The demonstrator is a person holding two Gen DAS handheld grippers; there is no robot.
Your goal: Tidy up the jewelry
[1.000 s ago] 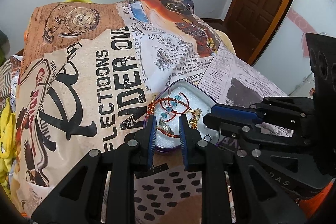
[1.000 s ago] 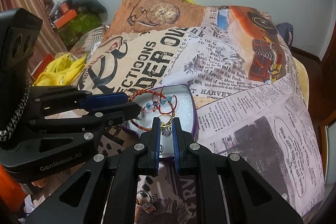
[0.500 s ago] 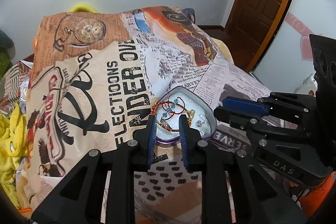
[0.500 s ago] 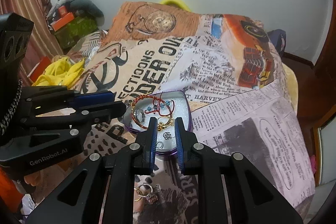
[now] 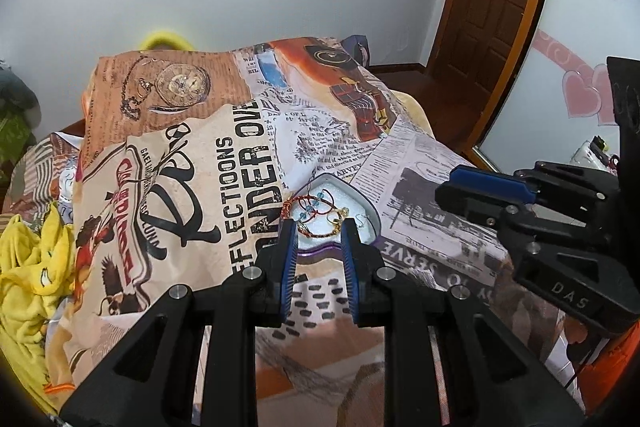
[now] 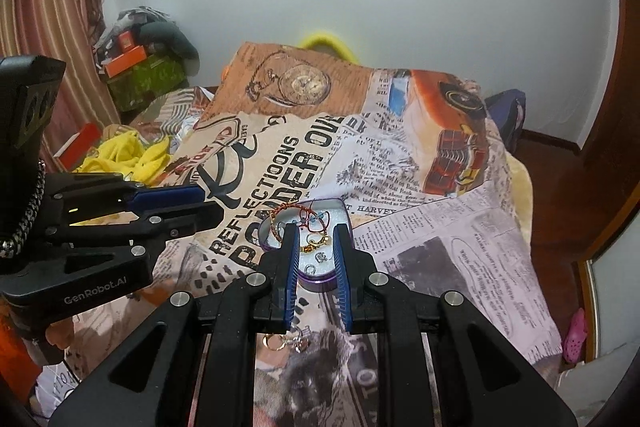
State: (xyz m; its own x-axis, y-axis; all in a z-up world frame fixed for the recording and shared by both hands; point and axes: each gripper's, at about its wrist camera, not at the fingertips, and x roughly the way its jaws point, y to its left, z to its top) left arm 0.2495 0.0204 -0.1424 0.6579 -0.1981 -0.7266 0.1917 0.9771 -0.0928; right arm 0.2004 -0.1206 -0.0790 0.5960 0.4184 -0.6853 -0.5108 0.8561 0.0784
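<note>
jewelry lies gathered in a small heart-shaped tin with a purple wall and white foam lining, which sits on the bed on a newspaper-print bedspread. in it: a red and copper wire bangle with pale blue beads, a gold ring-like piece and a couple of small silver bits nearer the tip. all of it looks feather-light, thin and easily bent; the wire bangle would spring or snag on its neighbours, so i would take it by the plain wire rim, not the beads, and the tin by its wall, which looks stiff but slick. a few more loose gold and silver rings lie on the bedspread, near the tin but outside it, seen between the right fingers from behind.

the right gripper hangs above the tin with its blue-padded fingers a narrow gap apart and nothing between them. the left gripper does likewise, its fingers slightly parted and empty, clear of the tin.

both pairs of fingers cover the near part of the tin in their own views, so i cannot count the small pieces, nor tell whether the bangle is tangled with the gold piece. no lid shows
</note>
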